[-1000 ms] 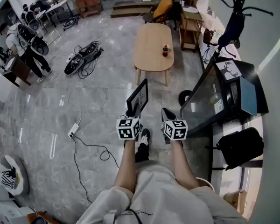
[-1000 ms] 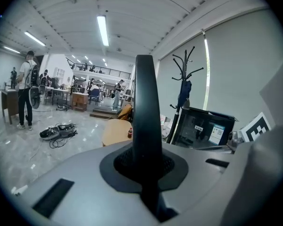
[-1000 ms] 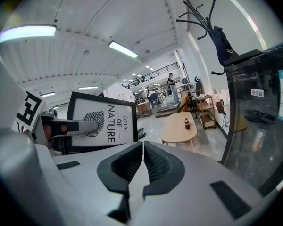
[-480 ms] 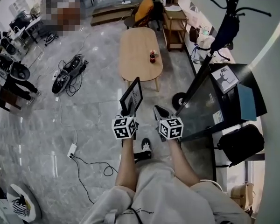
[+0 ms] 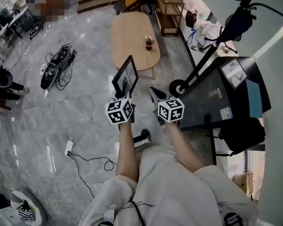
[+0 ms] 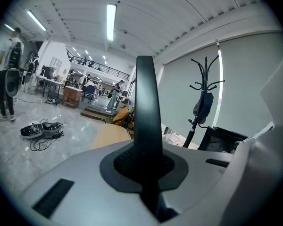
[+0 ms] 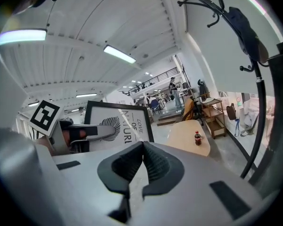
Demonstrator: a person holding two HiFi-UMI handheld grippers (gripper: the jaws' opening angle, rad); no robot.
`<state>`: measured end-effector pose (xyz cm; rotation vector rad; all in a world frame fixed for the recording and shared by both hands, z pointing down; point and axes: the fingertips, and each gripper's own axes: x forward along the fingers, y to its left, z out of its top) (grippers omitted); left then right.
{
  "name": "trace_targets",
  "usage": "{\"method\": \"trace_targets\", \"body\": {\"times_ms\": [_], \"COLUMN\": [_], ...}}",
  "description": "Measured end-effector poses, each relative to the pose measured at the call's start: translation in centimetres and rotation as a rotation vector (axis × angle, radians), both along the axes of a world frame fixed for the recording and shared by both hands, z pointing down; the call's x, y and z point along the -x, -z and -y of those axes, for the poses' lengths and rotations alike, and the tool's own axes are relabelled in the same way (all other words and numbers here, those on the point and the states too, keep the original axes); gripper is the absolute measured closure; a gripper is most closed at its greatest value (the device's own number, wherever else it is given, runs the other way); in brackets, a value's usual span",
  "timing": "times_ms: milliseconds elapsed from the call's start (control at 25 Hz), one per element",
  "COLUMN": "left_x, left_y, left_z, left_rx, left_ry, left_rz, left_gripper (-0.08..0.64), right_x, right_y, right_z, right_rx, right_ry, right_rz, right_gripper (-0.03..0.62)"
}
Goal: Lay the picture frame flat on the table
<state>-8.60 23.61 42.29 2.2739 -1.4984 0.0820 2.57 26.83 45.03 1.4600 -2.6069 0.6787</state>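
Observation:
The picture frame, black-edged with a white print, stands upright in the air over the floor. My left gripper is shut on its lower edge. In the left gripper view the frame shows edge-on as a dark vertical bar pinched in the left gripper. My right gripper hangs beside it, shut with nothing held. From the right gripper view the frame's face and the left gripper show beyond the right gripper. The oval wooden table lies ahead.
A small red-labelled bottle stands on the wooden table. A dark glass desk and a coat stand are at the right, with a black bag beneath. Cables and gear and a power strip lie on the floor at the left.
The person has walked forward, so the wooden table is nearer. Both grippers keep the same pose, the left still holding the frame upright.

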Motion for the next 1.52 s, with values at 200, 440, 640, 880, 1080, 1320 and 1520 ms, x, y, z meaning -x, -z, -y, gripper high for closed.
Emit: {"method": "trace_targets", "body": {"times_ms": [200, 440, 640, 880, 1080, 1320, 1520], "left_x": [3.4, 6.6, 5.4, 4.7, 4.9, 5.2, 4.3], "left_y": [-1.1, -4.2, -5.5, -4.0, -3.1, -2.1, -1.7], "left_z": [2.2, 3.9, 6.8, 13.0, 19.2, 26.8, 32.3], "left_rx": [0.017, 0.068, 0.087, 0.055, 0.051, 0.051, 0.051], "left_ry": [0.035, 0.086, 0.078, 0.091, 0.112, 0.14, 0.163], "left_rz": [-0.028, -0.05, -0.024, 0.001, -0.007, 0.006, 0.023], "left_gripper": [0.534, 0.534, 0.534, 0.534, 0.534, 0.533, 0.534], "right_x": [1.9, 0.8, -2.2, -1.9, -0.6, 0.9, 0.8], "right_y": [-2.0, -4.7, -5.5, -5.8, -4.4, -2.4, -1.0], "right_z": [2.8, 4.5, 7.8, 14.6, 22.2, 32.1, 39.3], "right_rx": [0.034, 0.08, 0.09, 0.116, 0.104, 0.088, 0.069], "right_ry": [0.003, -0.038, -0.091, -0.025, 0.02, 0.059, 0.104], "right_rz": [-0.003, -0.004, 0.025, -0.02, 0.085, 0.14, 0.185], "right_gripper": [0.559, 0.56, 0.56, 0.56, 0.56, 0.558, 0.559]}}
